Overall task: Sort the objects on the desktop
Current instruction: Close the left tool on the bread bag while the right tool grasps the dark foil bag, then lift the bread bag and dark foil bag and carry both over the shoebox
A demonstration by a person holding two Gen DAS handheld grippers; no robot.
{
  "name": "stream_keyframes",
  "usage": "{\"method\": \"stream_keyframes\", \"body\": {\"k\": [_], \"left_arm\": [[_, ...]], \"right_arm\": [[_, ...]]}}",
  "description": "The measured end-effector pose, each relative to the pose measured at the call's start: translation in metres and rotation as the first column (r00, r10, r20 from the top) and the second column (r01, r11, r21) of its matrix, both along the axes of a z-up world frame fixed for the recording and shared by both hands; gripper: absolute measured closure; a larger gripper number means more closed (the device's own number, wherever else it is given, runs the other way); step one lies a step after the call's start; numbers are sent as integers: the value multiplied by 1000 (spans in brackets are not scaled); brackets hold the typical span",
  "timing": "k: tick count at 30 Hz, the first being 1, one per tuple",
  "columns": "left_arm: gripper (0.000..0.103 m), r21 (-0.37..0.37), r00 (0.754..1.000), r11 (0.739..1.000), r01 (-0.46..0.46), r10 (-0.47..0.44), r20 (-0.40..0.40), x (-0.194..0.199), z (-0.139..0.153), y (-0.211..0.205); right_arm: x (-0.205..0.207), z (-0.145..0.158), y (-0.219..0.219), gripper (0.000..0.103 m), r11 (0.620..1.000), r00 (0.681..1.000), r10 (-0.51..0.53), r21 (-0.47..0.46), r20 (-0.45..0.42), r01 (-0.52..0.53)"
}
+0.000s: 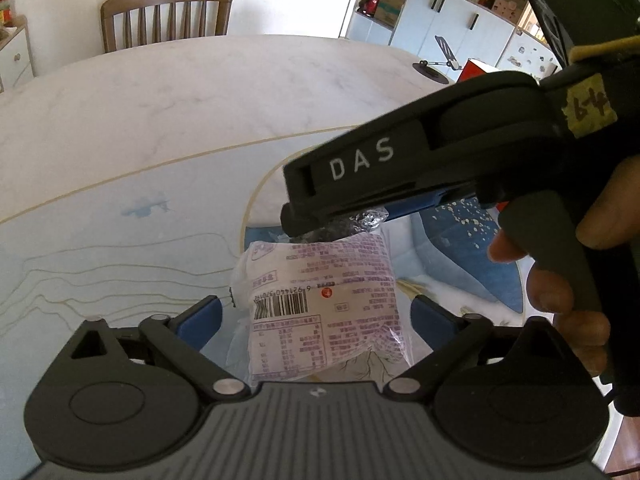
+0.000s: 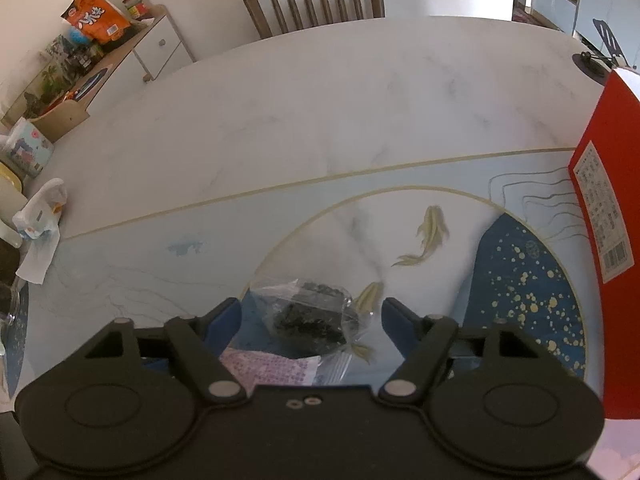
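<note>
A white packet (image 1: pixel 320 300) with purple print and a barcode lies on the patterned mat. My left gripper (image 1: pixel 316 316) stands open around it; the blue pads (image 1: pixel 200 316) are just clear of its sides. Just beyond the packet lies a clear bag of dark bits (image 2: pixel 312 312). My right gripper (image 2: pixel 312 316) straddles this bag, jaws open, pads (image 2: pixel 230 312) close to the bag without pressing it. In the left wrist view the right gripper (image 1: pixel 332 220) comes in from the right, held by a hand (image 1: pixel 560 280), with its tips over that bag (image 1: pixel 360 220).
A tall red box (image 2: pixel 600 184) stands at the right edge of the mat (image 2: pixel 520 280). A phone stand (image 1: pixel 444 56) sits at the far right of the marble table (image 2: pixel 320 100). A crumpled tissue (image 2: pixel 40 224) and a tin (image 2: pixel 28 152) are at the left. A wooden chair (image 1: pixel 168 12) stands behind the table.
</note>
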State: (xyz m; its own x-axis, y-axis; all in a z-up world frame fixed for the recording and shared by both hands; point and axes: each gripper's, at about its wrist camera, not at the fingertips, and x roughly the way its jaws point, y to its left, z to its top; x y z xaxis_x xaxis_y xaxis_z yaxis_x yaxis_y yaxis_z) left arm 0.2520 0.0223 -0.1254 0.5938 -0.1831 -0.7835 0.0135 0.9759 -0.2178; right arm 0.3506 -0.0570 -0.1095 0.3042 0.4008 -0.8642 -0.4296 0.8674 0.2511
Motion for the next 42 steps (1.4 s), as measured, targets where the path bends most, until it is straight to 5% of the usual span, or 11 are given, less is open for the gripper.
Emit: {"method": "stream_keyframes", "body": {"k": [2, 22, 42], "left_arm": [[12, 1, 1000, 1000, 4, -4, -3, 1, 0, 0], [31, -5, 999, 999, 32, -32, -1, -1, 4, -5], [33, -23, 998, 999, 42, -41, 52, -19, 40, -10]], "right_arm": [[1, -2, 0, 42, 1000, 1000, 1, 0, -12, -1], [-2, 0, -3, 62, 1000, 1000, 0, -14, -2, -1], [-11, 28, -41, 64, 998, 995, -57, -15, 78, 59]]}}
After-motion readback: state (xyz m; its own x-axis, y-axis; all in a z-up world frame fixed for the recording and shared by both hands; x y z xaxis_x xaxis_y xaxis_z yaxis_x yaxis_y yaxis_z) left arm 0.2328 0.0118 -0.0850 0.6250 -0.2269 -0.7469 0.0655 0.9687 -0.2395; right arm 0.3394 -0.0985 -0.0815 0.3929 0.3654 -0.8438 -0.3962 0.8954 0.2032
